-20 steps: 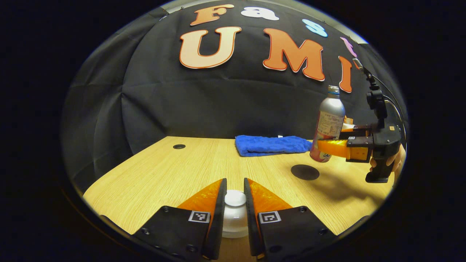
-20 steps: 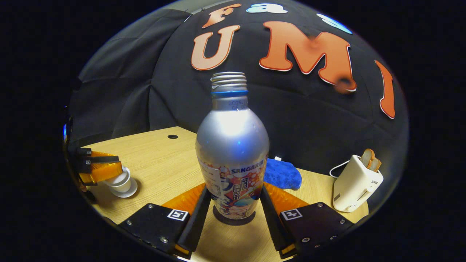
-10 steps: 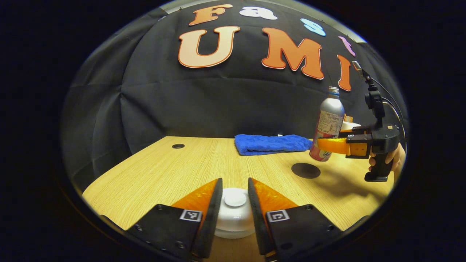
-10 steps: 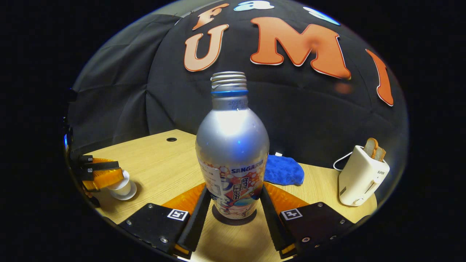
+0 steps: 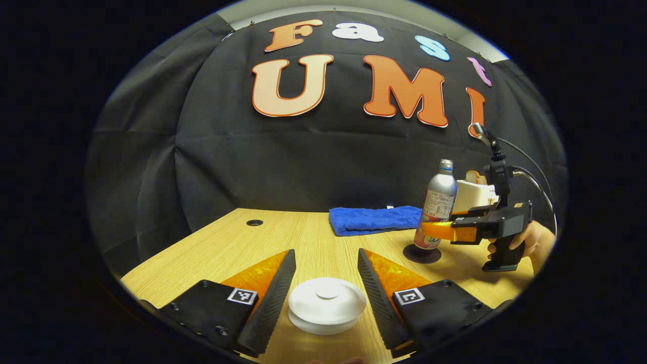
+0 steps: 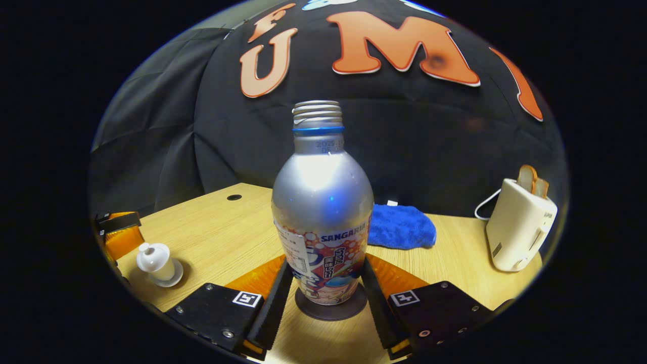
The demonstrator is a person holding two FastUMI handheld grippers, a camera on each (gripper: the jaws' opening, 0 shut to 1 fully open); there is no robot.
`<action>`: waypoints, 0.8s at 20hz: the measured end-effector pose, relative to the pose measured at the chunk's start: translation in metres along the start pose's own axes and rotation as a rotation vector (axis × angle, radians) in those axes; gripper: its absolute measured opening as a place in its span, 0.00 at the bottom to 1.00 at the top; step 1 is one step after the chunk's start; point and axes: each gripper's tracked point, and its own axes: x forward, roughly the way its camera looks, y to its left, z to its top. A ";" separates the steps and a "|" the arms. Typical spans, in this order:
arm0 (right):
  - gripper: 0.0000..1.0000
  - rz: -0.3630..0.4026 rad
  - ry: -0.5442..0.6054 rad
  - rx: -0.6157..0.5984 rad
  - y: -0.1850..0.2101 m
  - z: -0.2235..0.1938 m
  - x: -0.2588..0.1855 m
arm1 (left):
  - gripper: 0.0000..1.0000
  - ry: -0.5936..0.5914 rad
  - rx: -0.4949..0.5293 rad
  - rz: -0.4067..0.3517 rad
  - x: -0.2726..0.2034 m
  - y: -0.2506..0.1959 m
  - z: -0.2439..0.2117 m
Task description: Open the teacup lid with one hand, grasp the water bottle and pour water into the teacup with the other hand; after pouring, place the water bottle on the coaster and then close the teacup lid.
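At the lower left of the right gripper view, the teacup (image 6: 157,263) stands lidded on its saucer, my left gripper (image 5: 323,290) spread wide around the lid (image 5: 327,303) and touching nothing. I should back straight off without brushing the knob. At mid-frame my right gripper (image 6: 323,290) clamps the water bottle (image 6: 322,212) upright over the coaster (image 6: 331,309); I judge it best to feel it seated, then let go evenly. A second ago my left fingers pinched the lid and the bottle hung above the coaster.
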 end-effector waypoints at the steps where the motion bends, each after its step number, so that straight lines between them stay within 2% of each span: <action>1: 0.77 -0.010 0.013 0.015 -0.005 -0.004 0.002 | 0.84 0.000 0.003 0.005 -0.001 0.001 0.001; 6: 0.77 -0.015 0.077 0.064 -0.010 -0.025 0.014 | 0.84 -0.004 -0.008 0.003 -0.003 0.000 0.003; 7: 0.74 -0.017 0.063 0.055 -0.010 -0.022 0.014 | 0.84 -0.003 -0.010 0.002 -0.003 -0.003 0.003; 8: 0.78 -0.020 0.060 0.051 -0.008 -0.023 0.016 | 0.84 -0.004 -0.012 0.001 -0.003 -0.003 0.003; 9: 0.77 -0.023 0.056 0.039 -0.007 -0.021 0.015 | 0.81 -0.006 -0.014 0.001 -0.005 -0.005 0.005; 10: 0.77 -0.024 0.054 0.031 -0.006 -0.021 0.016 | 0.84 -0.013 -0.016 0.004 -0.008 -0.003 0.009; 13: 0.80 -0.033 0.077 0.067 -0.009 -0.026 0.017 | 0.84 -0.034 -0.025 0.009 -0.014 -0.005 0.017; 15: 0.84 -0.024 0.102 0.077 -0.007 -0.029 0.011 | 0.88 -0.051 -0.023 0.019 -0.018 -0.005 0.024; 16: 0.91 -0.030 0.098 0.066 -0.007 -0.025 0.006 | 0.88 -0.063 -0.022 0.023 -0.021 -0.005 0.030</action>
